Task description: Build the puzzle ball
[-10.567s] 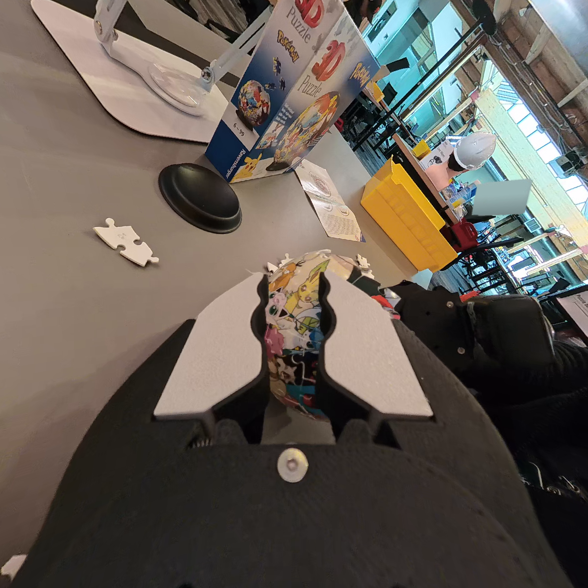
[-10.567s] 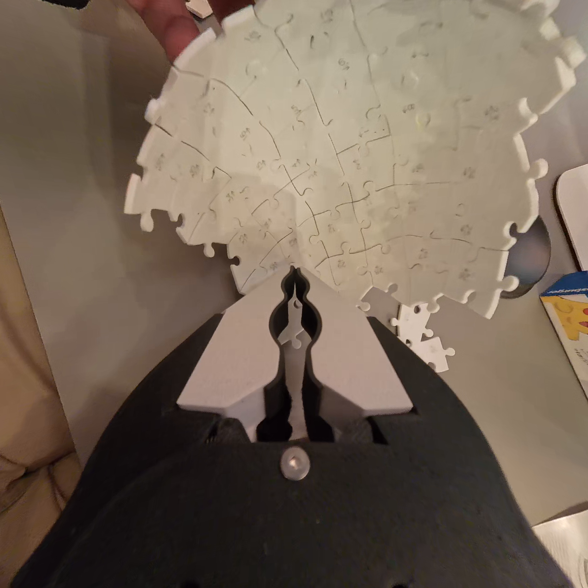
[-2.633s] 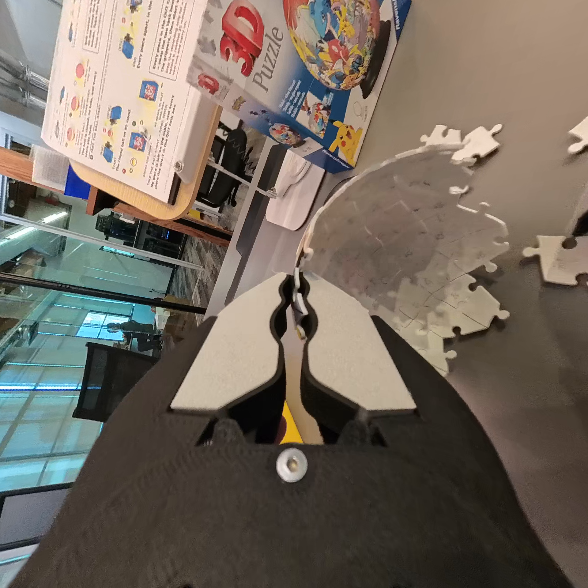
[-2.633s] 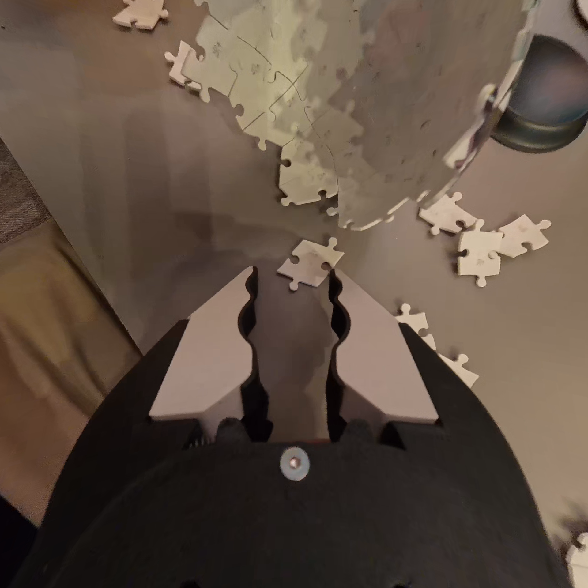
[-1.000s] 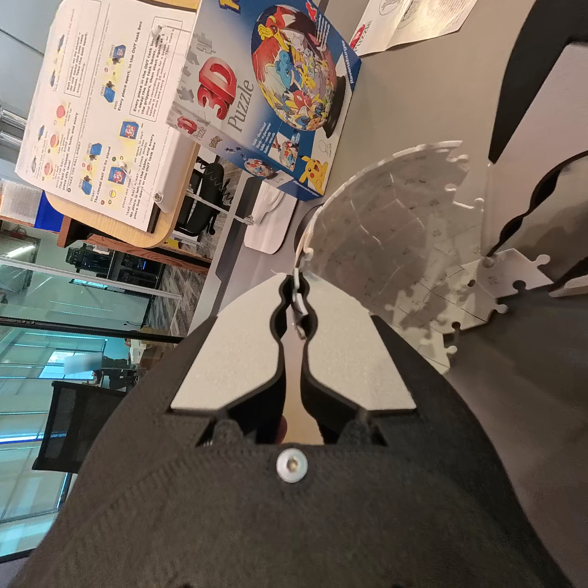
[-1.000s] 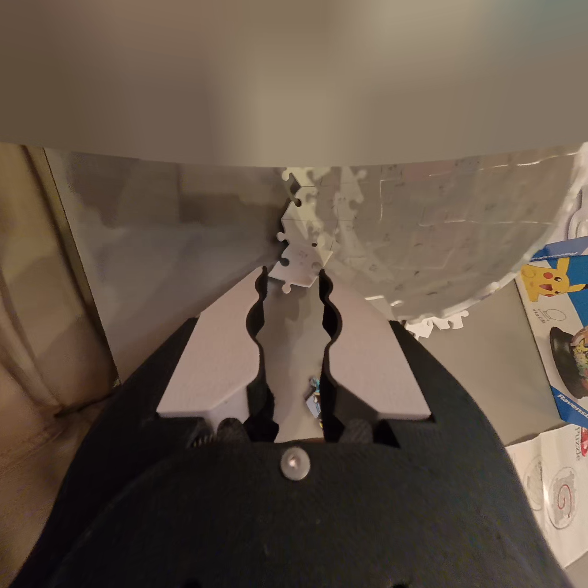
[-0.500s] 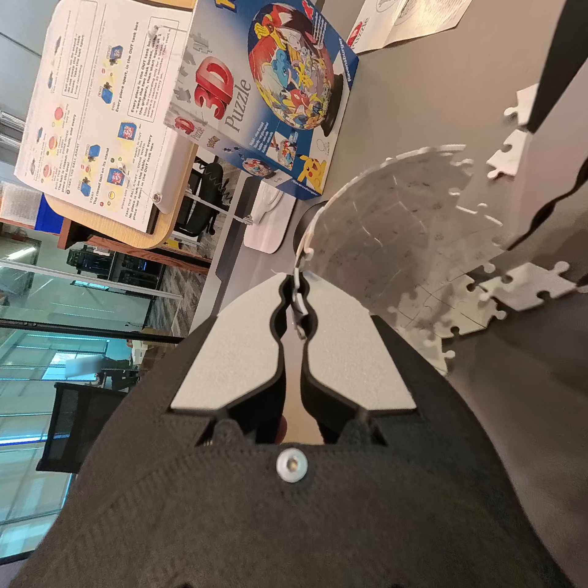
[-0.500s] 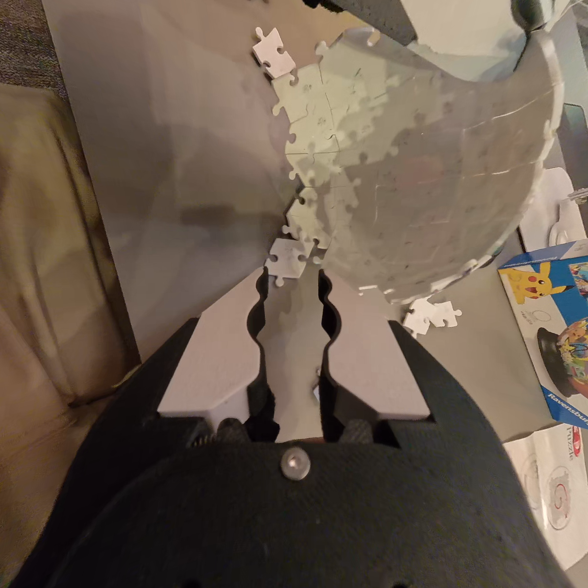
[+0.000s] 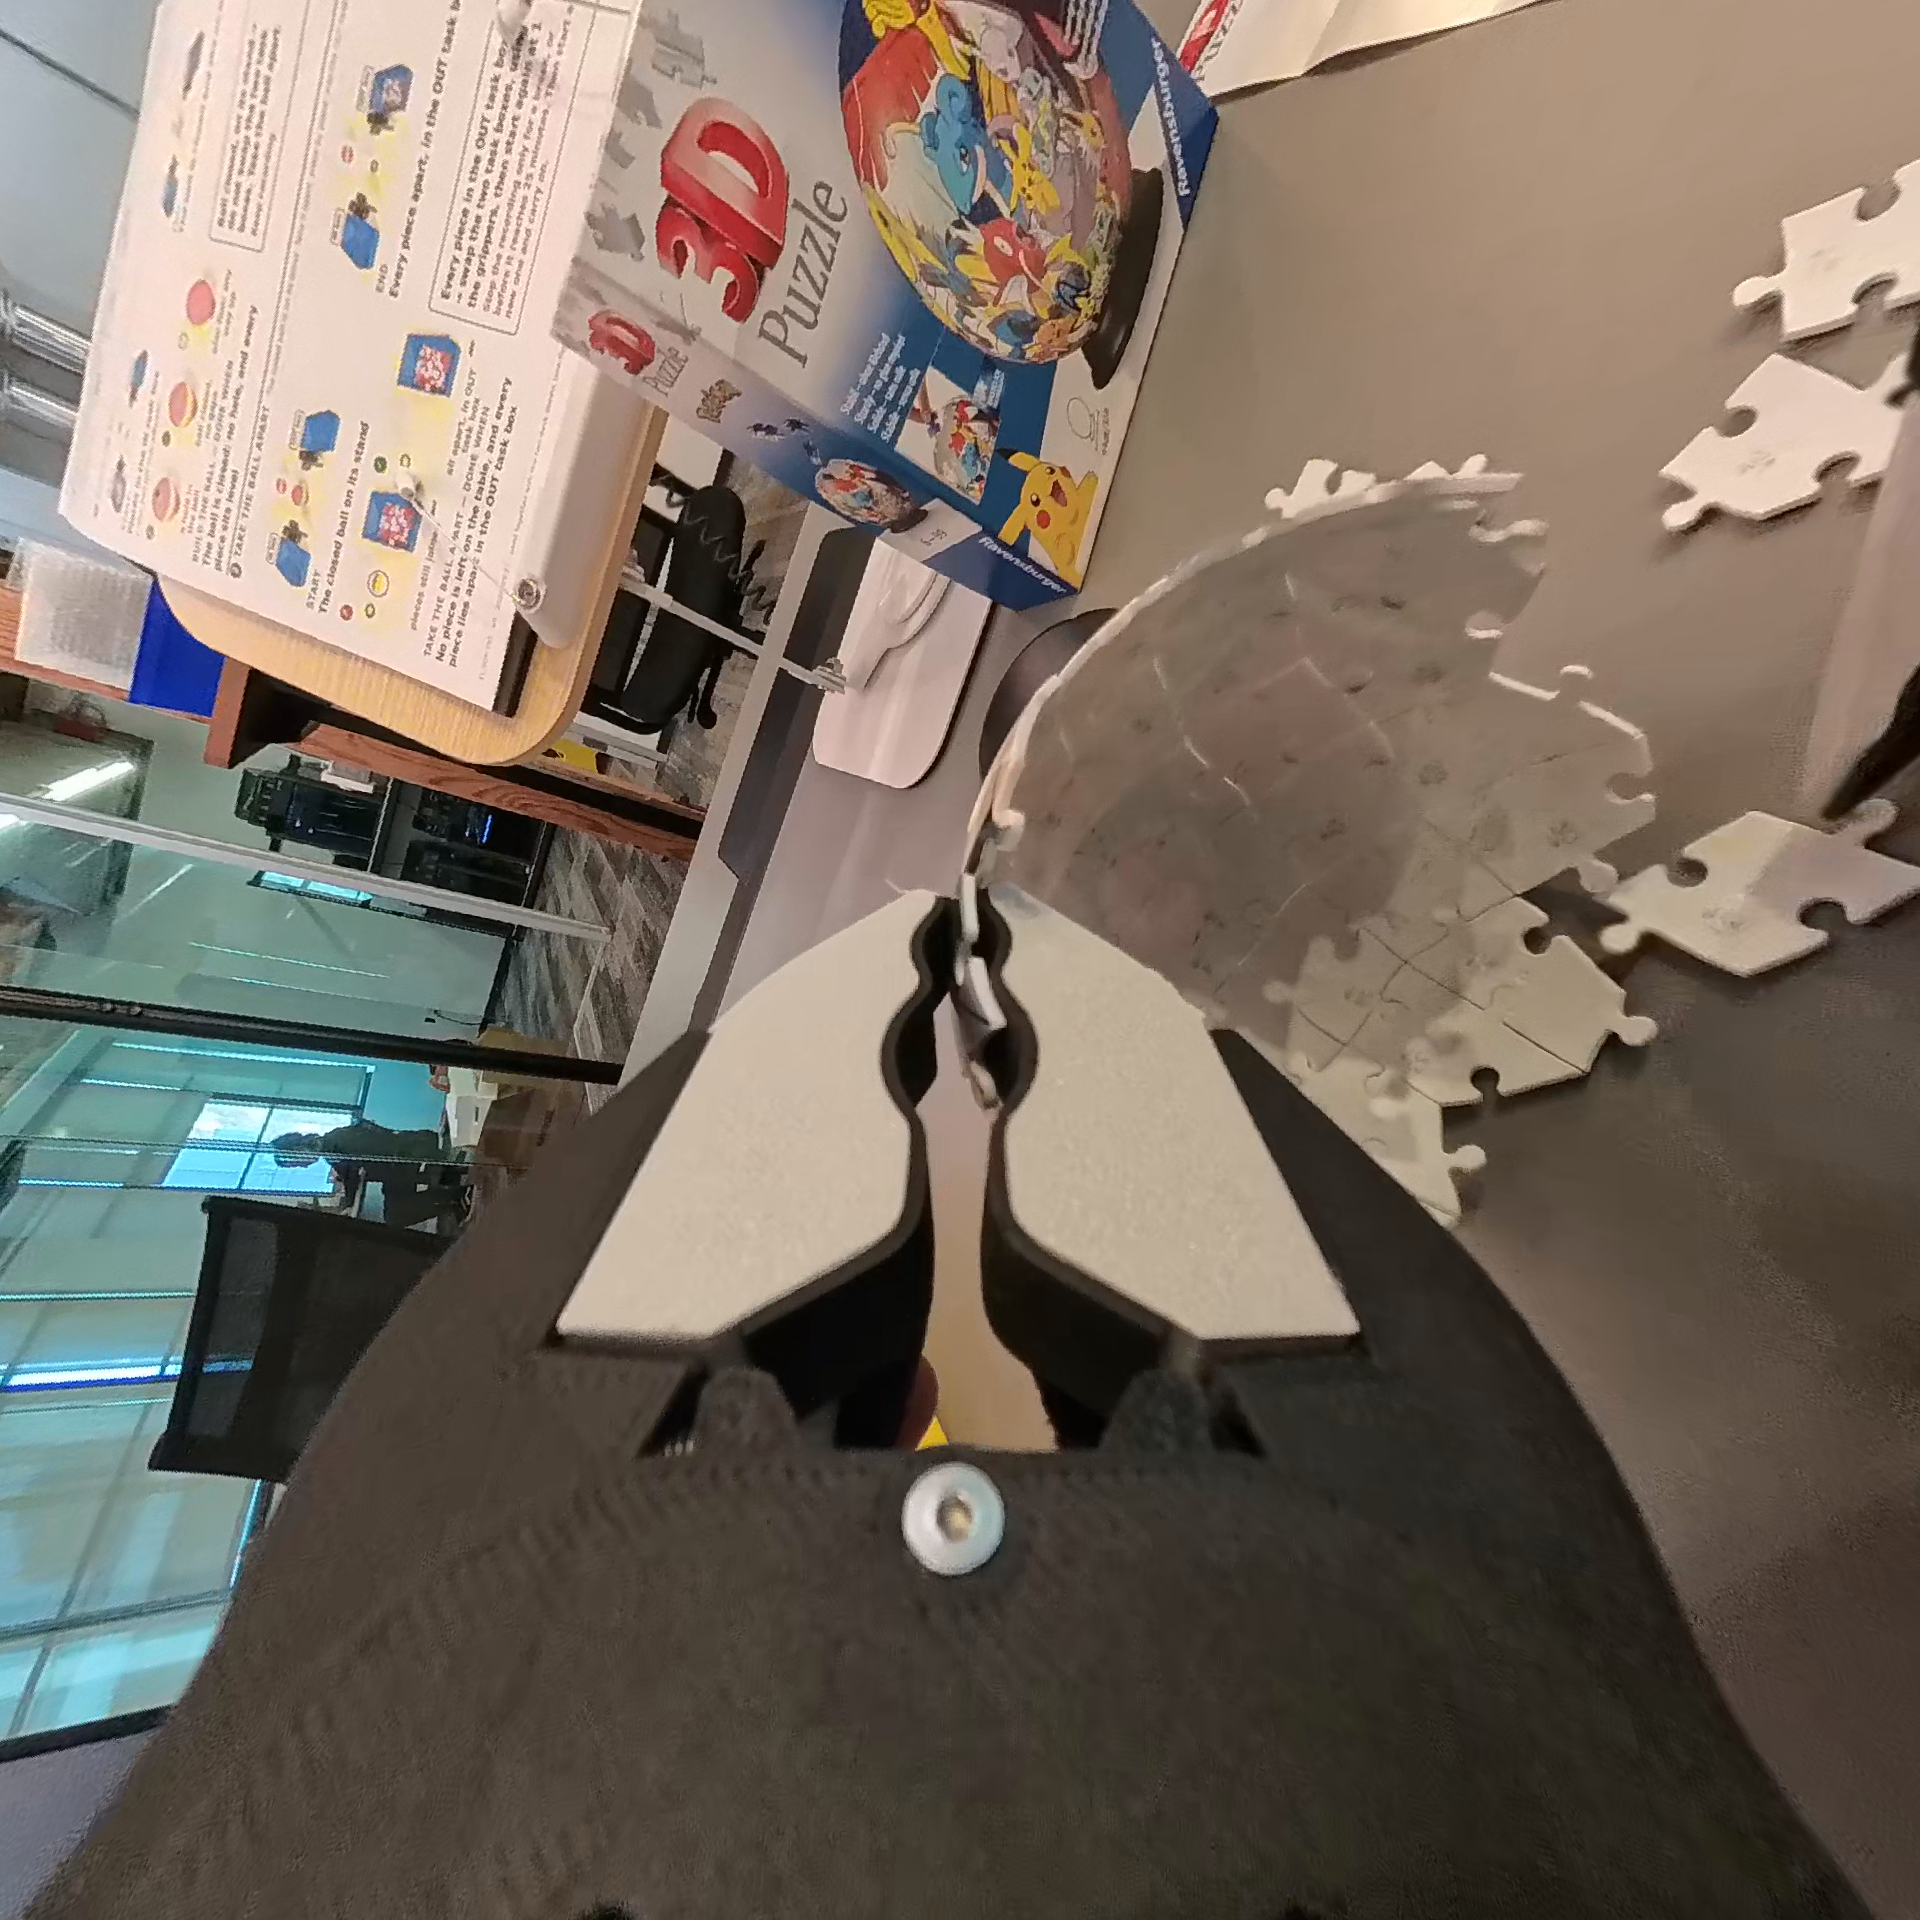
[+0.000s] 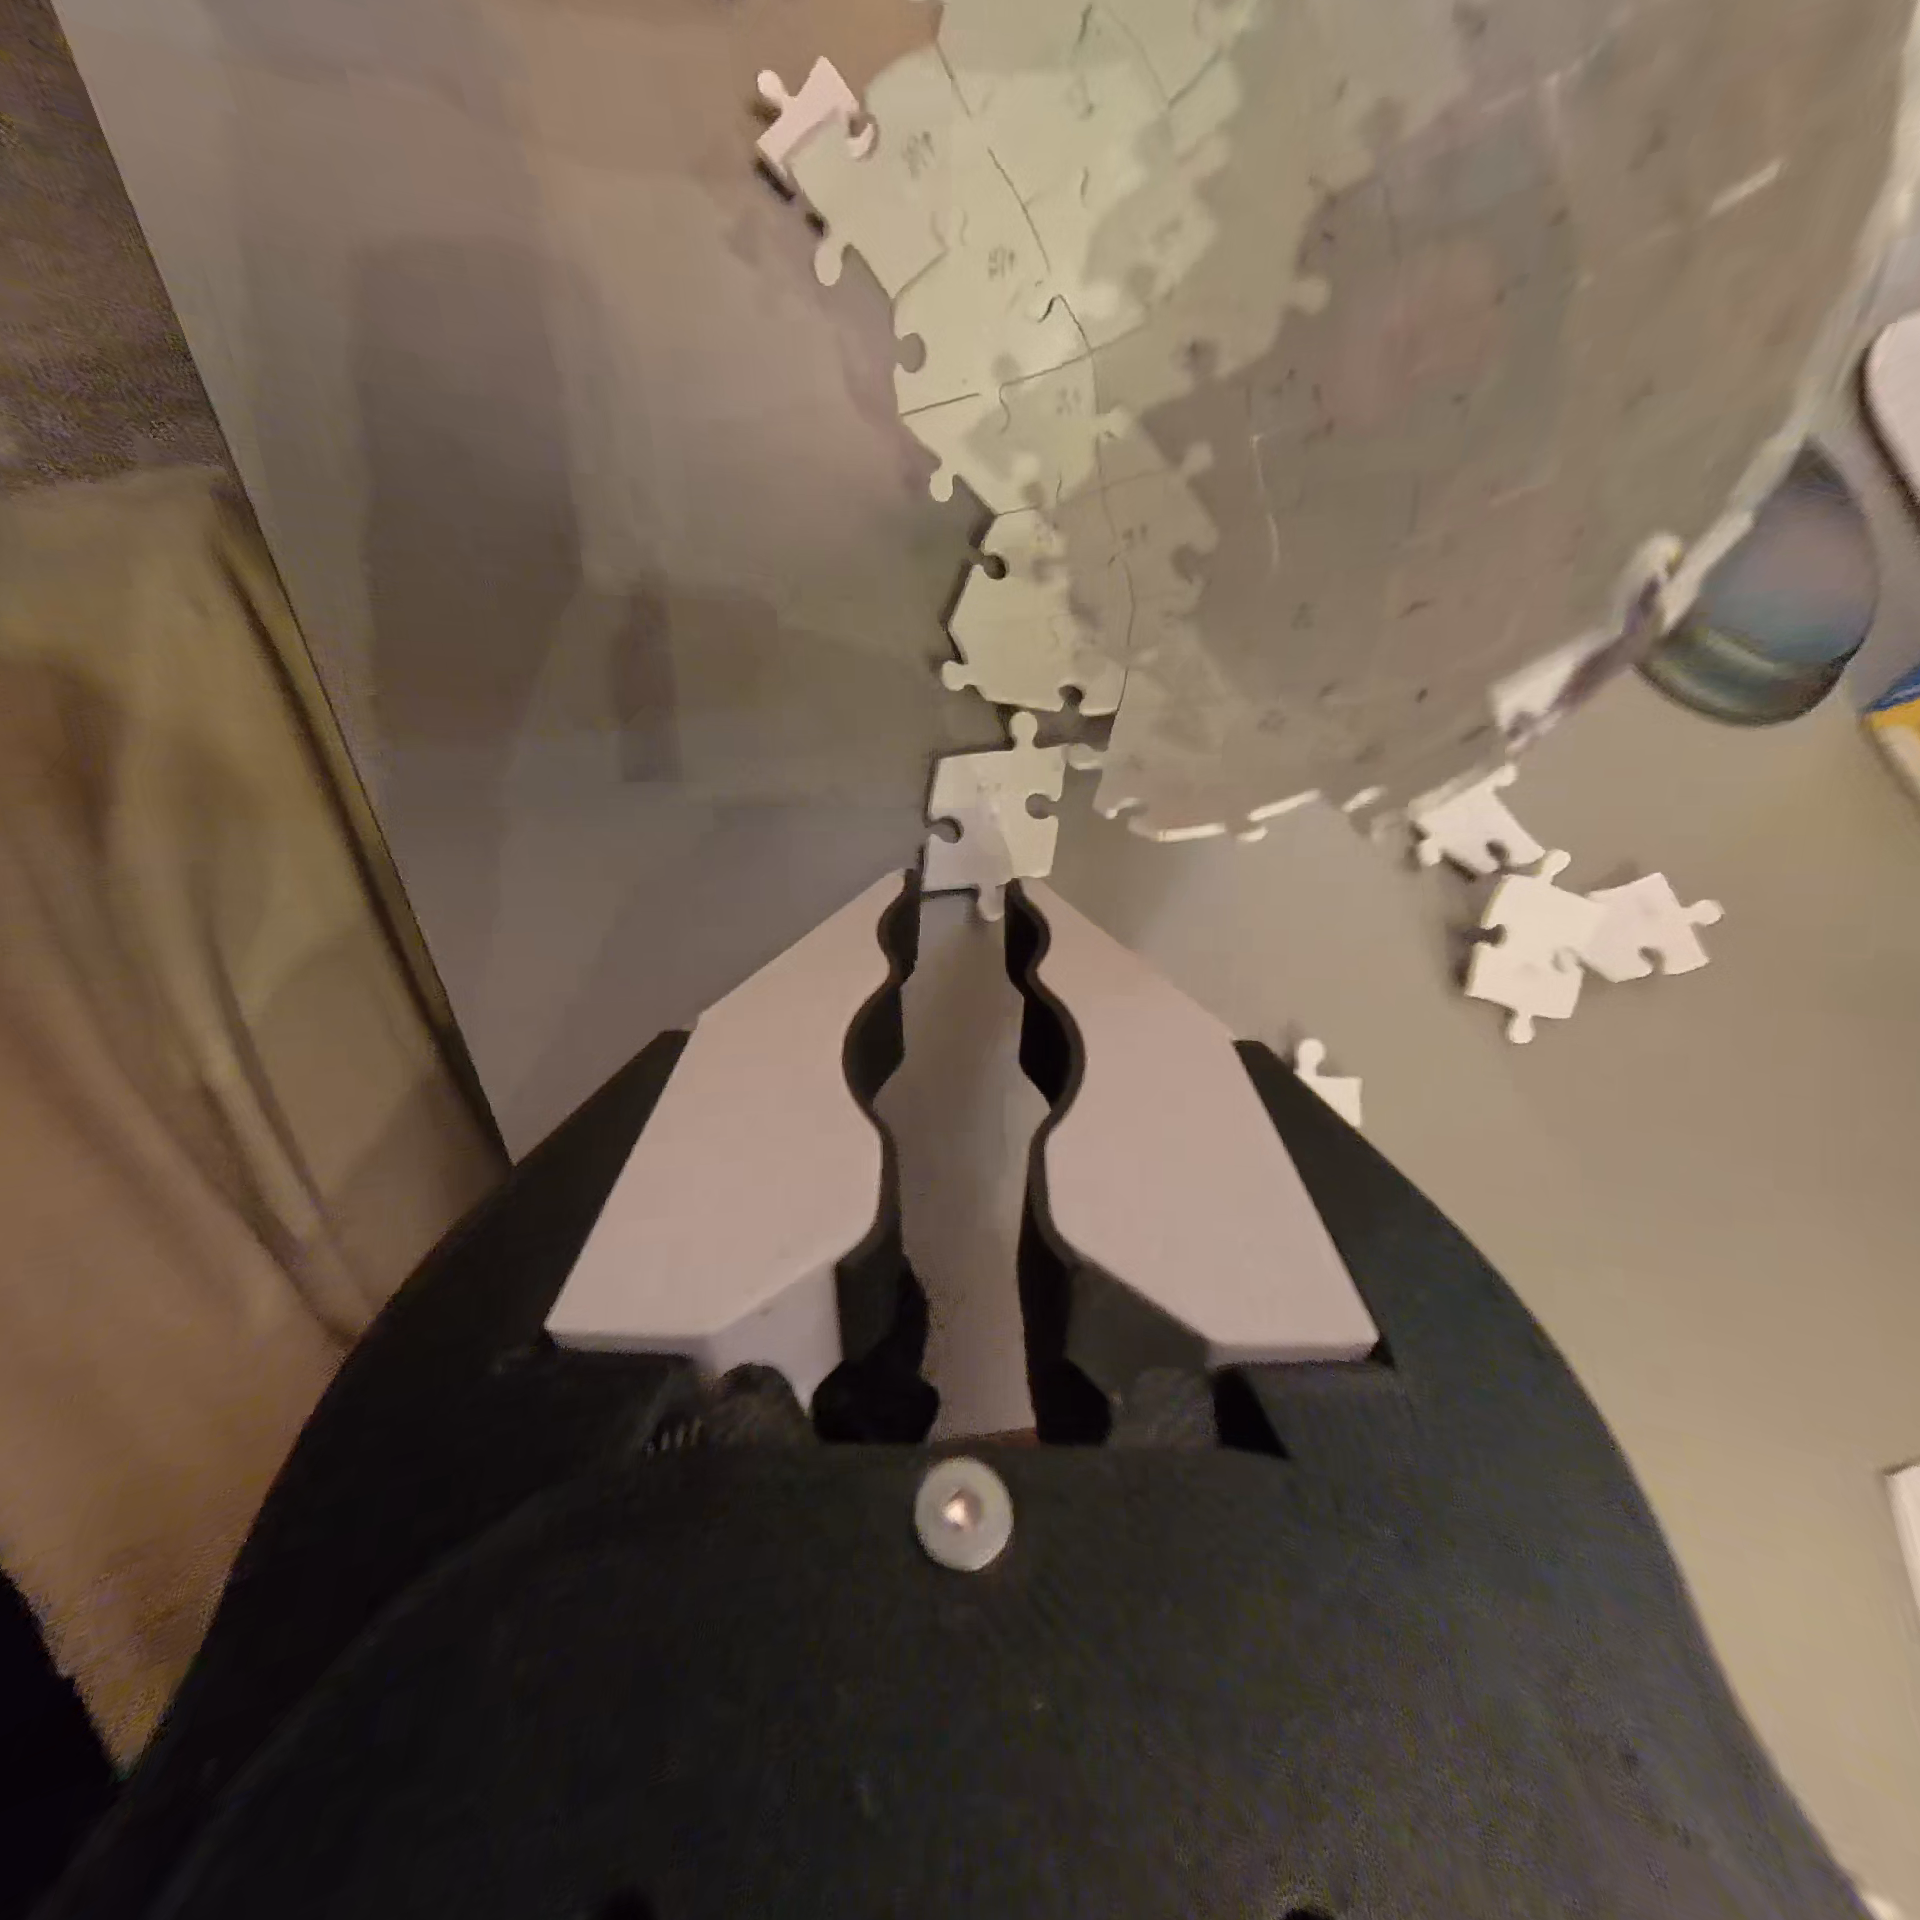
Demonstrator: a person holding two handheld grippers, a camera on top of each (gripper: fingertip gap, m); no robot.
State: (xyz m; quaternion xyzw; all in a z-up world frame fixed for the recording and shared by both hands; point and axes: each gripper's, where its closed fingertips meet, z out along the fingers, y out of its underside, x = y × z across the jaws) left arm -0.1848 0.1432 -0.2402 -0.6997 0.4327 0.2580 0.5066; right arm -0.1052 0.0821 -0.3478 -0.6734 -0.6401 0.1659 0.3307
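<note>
Item: shell (image 9: 1320, 790), a half-built curved shell of interlocked white pieces, printed side away from both cameras. It was held above the table (image 9: 1455, 312) by its rim, near the box (image 9: 914, 270).

Holder: left gripper (image 9: 961, 935), clenched on the shell's rim edge-on, jaws nearly together with the thin wall between them.

Second tool: right gripper (image 10: 961, 894), jaws parted, nothing between them. A loose piece (image 10: 992, 821) sat just past its tips, touching or almost touching the shell's lower edge (blur made the contact uncertain).

Also near the shell: more pieces (image 10: 1558, 935) on the table to its right, and a dark stand (image 10: 1756, 644) behind it.

Handling, as judged: light, thin and stiff plastic, but the shell was only as strong as its tab joints. A hard squeeze or twist could pop the pieces apart. Best hold was on the rim, across several joined pieces, as the left gripper had it. A single piece should be pinched by its flat faces, tabs left free.

Change from half a second earlier: the right gripper had closed in on the loose piece, which had lain a little further from the tips. The left gripper's grip on the rim was unchanged. The shell filled more of the right view.
</note>
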